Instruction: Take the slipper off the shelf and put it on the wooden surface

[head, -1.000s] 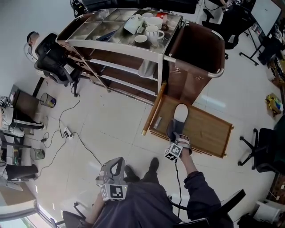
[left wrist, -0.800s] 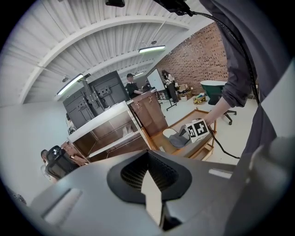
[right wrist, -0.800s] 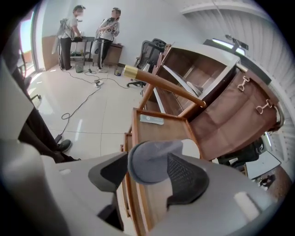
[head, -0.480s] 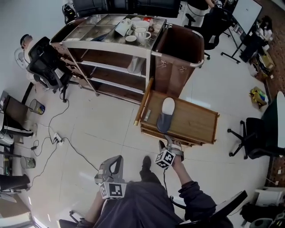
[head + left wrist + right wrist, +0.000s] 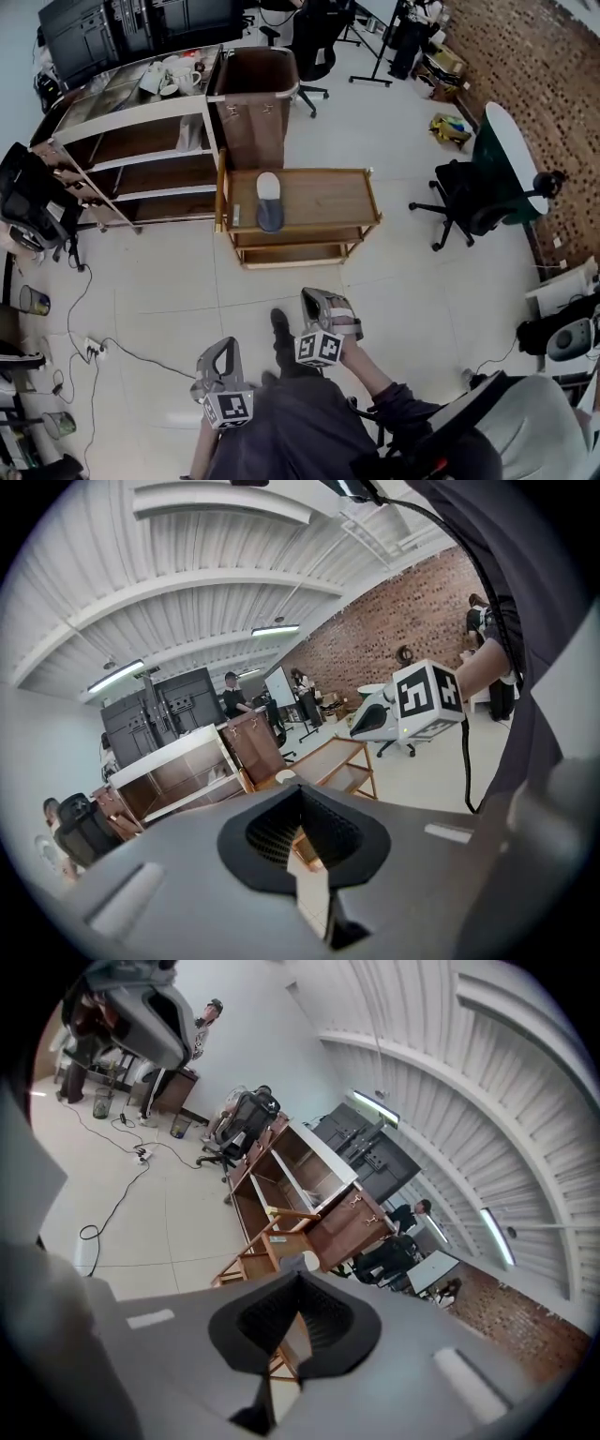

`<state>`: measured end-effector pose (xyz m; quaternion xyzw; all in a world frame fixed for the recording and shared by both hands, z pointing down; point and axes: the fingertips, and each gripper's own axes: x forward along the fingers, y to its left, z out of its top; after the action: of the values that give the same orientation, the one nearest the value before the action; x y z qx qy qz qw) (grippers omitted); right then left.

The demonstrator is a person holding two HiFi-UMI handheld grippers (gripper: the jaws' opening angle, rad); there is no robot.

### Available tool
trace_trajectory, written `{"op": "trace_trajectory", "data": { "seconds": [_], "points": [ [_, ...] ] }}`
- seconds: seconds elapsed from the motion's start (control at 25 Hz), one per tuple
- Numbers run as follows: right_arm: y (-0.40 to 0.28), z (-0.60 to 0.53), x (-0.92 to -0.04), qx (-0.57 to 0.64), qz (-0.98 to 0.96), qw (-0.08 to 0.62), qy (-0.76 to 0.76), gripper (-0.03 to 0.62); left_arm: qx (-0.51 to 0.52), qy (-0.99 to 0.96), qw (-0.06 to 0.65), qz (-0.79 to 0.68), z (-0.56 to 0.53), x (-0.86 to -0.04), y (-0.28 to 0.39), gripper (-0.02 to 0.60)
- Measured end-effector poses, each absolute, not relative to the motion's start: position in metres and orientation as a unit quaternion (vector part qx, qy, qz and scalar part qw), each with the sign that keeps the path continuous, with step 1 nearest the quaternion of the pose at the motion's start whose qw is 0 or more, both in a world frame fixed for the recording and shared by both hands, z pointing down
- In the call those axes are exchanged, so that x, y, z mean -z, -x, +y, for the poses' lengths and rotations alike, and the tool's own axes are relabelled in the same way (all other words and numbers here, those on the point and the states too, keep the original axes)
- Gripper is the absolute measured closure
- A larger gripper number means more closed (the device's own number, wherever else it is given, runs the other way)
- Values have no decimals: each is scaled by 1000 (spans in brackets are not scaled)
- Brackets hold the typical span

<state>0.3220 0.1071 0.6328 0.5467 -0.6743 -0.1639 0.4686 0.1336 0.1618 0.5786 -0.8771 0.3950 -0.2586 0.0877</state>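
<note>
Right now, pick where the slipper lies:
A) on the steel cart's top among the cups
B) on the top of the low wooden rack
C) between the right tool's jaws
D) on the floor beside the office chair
B: in the head view the slipper lies flat on the left part of the top board of the low wooden rack, with nothing gripping it.

- One slipper (image 5: 269, 200), upper middle of the frame.
- One wooden trolley (image 5: 328, 197), upper middle.
- One metal shelf unit (image 5: 122, 131), upper left.
- One brown bin (image 5: 251, 122), top middle.
- Two grippers, both lower middle: the left gripper (image 5: 217, 349) and the right gripper (image 5: 319, 298).
- Three black office chairs (image 5: 469, 202): one at the right, one at the top, one at the left edge.
- One round table (image 5: 514, 150), right edge.
</note>
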Motion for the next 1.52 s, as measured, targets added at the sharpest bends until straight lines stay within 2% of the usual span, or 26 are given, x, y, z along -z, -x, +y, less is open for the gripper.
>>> {"op": "trace_trajectory", "data": {
  "seconds": [0.52, 0.96, 1.52],
  "points": [
    [-316, 271, -573, 155, -651, 430, -606, 592, 261, 895, 106, 345, 258, -582, -148, 565],
    [-321, 281, -552, 171, -658, 409, -609, 592, 259, 892, 119, 352, 269, -571, -160, 565],
    [-290, 278, -543, 193, -673, 400, -591, 592, 259, 879, 107, 386, 282, -571, -128, 565]
  ]
}}
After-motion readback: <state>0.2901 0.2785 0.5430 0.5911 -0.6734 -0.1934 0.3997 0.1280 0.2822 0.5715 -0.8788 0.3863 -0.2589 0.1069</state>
